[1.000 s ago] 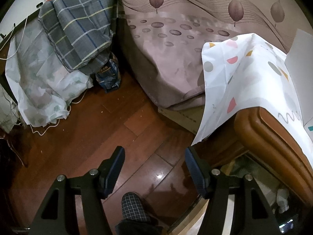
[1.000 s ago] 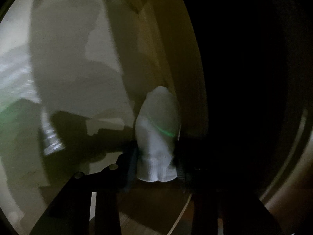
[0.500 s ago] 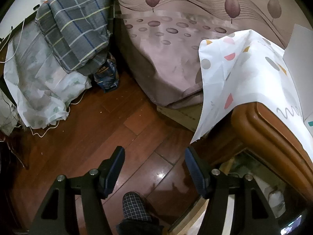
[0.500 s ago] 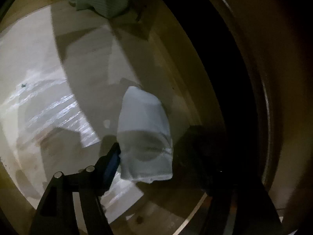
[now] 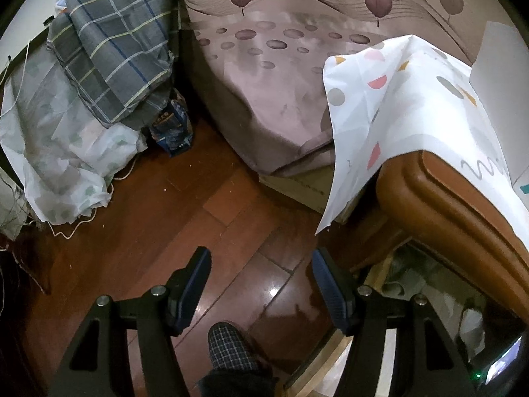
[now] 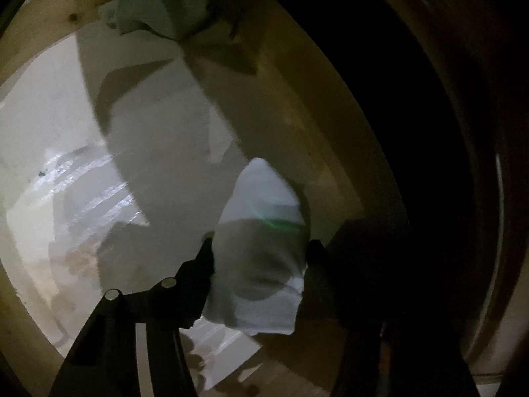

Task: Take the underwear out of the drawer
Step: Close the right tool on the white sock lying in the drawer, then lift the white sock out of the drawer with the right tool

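In the right wrist view my right gripper [image 6: 259, 251] is shut on a folded white piece of underwear [image 6: 261, 228] and holds it above the pale bottom of the open drawer [image 6: 56, 152]. A second pale green garment [image 6: 155, 10] lies crumpled in the drawer's far corner. In the left wrist view my left gripper [image 5: 261, 264] is open and empty over the wooden floor, left of the brown cabinet [image 5: 439, 205]. Part of the open drawer [image 5: 420, 274] shows under the cabinet top.
A bed with a mauve leaf-print sheet [image 5: 281, 76] stands ahead. A patterned white cloth [image 5: 396, 106] drapes over the cabinet top. A plaid blanket [image 5: 112, 49] and a pale cloth pile [image 5: 59, 152] sit at the left. A slippered foot [image 5: 231, 347] is below the left gripper.
The right gripper has pulled back and lifted with the white underwear, so more of the drawer shows. The left gripper has drifted slightly and stays open.
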`<state>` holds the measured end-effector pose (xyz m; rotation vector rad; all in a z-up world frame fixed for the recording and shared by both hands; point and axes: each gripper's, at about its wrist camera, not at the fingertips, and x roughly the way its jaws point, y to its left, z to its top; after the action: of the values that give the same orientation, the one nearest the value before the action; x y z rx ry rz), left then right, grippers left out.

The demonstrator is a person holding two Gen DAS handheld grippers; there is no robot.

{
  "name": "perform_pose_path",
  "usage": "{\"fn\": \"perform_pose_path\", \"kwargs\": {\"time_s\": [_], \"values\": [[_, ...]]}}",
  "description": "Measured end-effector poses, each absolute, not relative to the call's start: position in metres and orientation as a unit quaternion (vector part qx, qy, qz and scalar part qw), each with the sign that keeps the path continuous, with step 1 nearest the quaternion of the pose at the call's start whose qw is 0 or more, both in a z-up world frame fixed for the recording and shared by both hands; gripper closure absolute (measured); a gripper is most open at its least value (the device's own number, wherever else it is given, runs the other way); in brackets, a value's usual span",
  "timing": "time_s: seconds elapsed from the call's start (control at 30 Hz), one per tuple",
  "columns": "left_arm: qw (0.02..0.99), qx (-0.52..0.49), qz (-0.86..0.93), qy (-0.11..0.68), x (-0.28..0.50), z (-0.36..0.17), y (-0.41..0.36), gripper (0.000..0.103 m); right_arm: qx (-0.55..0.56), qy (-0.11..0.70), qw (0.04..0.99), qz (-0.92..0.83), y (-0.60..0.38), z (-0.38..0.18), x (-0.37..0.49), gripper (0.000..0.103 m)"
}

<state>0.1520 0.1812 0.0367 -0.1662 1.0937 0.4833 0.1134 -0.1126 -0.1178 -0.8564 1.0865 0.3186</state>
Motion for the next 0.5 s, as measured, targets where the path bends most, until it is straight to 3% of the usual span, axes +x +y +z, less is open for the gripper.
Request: {"fn": "perform_pose_path", "kwargs": {"time_s": [0.27,0.5], "values": [[0.818,-0.077,0.229,0.523,0.155,0.030,0.180,0.038,-0.404,0.507,0.746,0.152,-0.098,-0.114,0.126,0.063],[0.810,-0.075,0.215,0.541,0.157,0.020,0.173,0.038,-0.386,0.498,0.764,0.140,-0.112,-0.079,0.117,0.064]]}}
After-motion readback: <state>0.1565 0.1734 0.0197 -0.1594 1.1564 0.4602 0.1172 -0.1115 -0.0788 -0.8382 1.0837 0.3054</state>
